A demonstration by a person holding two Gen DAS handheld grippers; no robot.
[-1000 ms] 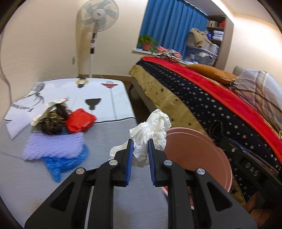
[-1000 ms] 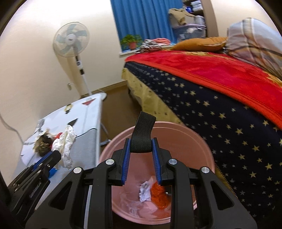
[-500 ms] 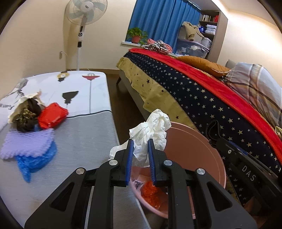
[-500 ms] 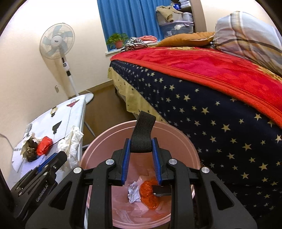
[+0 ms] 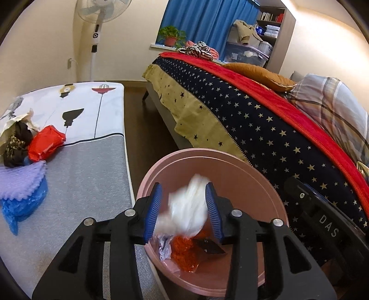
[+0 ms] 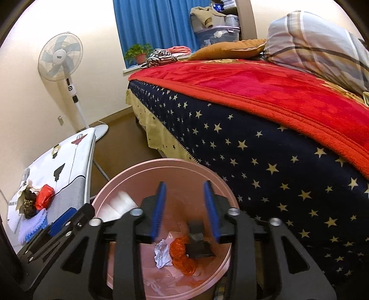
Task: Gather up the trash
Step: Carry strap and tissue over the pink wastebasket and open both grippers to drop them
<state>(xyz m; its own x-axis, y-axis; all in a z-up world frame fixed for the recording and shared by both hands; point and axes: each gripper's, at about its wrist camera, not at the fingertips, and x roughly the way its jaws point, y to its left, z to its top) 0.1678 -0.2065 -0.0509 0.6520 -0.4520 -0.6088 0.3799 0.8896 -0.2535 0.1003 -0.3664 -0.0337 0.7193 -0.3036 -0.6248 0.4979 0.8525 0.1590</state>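
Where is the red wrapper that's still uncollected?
The red wrapper lies at the left in the left wrist view, on the ironing board, beside a dark crumpled wad and above the purple cloth.

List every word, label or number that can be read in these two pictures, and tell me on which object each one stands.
"DAS": white letters on the black body of the right gripper, seen in the left wrist view.
Fan: a small label on its hub, too small to read.
Cloth on the ironing board: dark print at its near edge, blurred, not readable.
Shelf items: any print is too small to read.
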